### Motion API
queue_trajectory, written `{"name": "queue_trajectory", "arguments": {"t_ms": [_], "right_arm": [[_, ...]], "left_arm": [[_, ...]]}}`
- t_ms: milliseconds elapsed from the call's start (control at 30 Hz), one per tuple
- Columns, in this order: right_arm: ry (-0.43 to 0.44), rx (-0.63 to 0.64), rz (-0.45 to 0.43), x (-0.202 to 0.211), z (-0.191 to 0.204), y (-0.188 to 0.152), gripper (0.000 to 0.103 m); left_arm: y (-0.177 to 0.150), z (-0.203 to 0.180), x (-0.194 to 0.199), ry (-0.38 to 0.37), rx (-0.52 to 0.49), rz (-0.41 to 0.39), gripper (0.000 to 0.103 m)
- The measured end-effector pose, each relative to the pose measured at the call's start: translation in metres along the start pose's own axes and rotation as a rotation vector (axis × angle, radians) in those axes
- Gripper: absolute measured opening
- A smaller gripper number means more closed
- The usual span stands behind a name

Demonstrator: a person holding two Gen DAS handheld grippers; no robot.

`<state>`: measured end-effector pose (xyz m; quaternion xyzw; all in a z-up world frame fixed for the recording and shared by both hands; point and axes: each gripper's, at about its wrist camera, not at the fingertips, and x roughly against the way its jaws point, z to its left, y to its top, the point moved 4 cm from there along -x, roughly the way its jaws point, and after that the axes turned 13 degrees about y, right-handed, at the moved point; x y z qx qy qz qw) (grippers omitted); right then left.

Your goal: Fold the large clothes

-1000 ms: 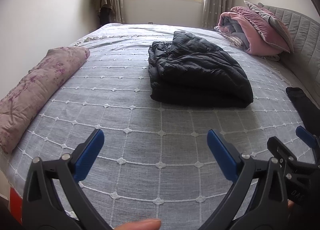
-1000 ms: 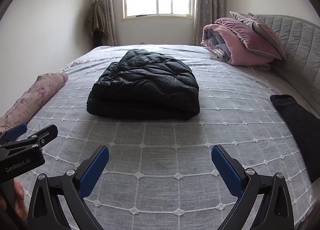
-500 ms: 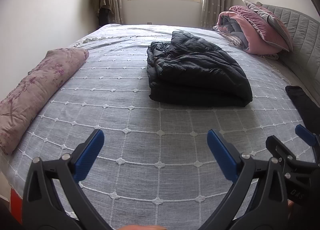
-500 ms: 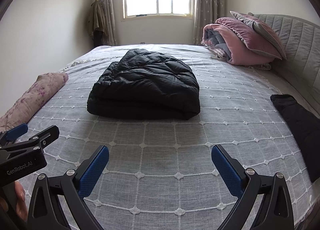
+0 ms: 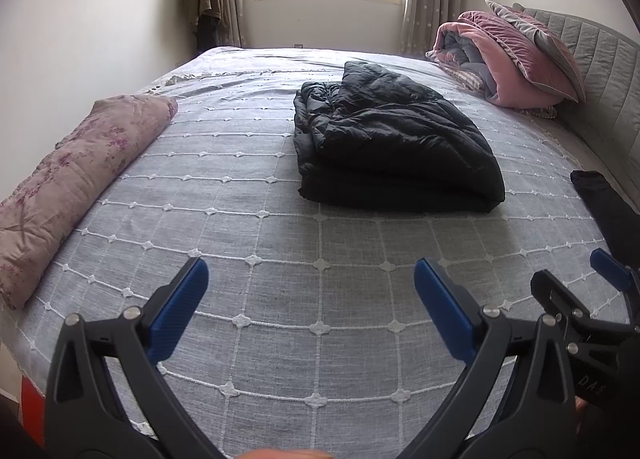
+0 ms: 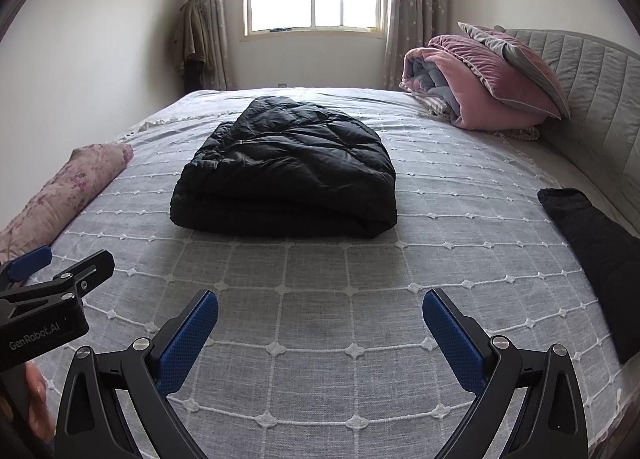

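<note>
A black puffer jacket (image 5: 392,147) lies folded into a thick bundle in the middle of the bed; it also shows in the right wrist view (image 6: 288,175). My left gripper (image 5: 311,291) is open and empty, held above the bedspread well short of the jacket. My right gripper (image 6: 320,319) is open and empty, also near the front of the bed. Each gripper shows at the edge of the other's view: the right gripper (image 5: 600,291) at the right, the left gripper (image 6: 56,271) at the left.
The grey quilted bedspread (image 6: 320,279) covers the bed. A floral pink roll (image 5: 68,179) lies along the left edge. Pink bedding and pillows (image 6: 480,79) are stacked by the grey headboard (image 6: 592,83). Another black garment (image 6: 596,251) lies at the right edge.
Both grippers have stayed open and almost still. The left wrist view has shifted slightly, so the jacket sits a little lower and further left in it.
</note>
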<state>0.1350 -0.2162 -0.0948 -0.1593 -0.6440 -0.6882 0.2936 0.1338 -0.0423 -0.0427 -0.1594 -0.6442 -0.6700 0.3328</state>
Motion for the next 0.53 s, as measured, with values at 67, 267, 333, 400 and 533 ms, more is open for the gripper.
{"name": "queue_trajectory", "arguments": {"t_ms": [67,267,333,400,533], "right_arm": [[0.0,0.003,-0.002,0.0009,0.0005,0.0,0.103],[-0.001,0.002,-0.003,0.0019,-0.0004,0.0006,0.103],[-0.003,0.004,-0.001,0.0016,-0.0003,0.0006,0.103],[-0.003,0.004,-0.002,0.0016,-0.0001,0.0008,0.103],[-0.005,0.005,0.001,0.001,-0.0004,0.0006,0.103]], "left_arm": [[0.0007,0.0007,-0.0001,0.002,0.003,-0.002,0.102],[0.0,-0.0003,-0.0001,0.004,0.0,0.001,0.102],[0.0002,0.0005,0.0003,0.004,0.001,-0.001,0.102],[0.0003,0.0009,0.0001,0.003,0.002,0.0,0.102],[0.0005,0.0018,-0.0002,0.003,0.002,0.002,0.102]]}}
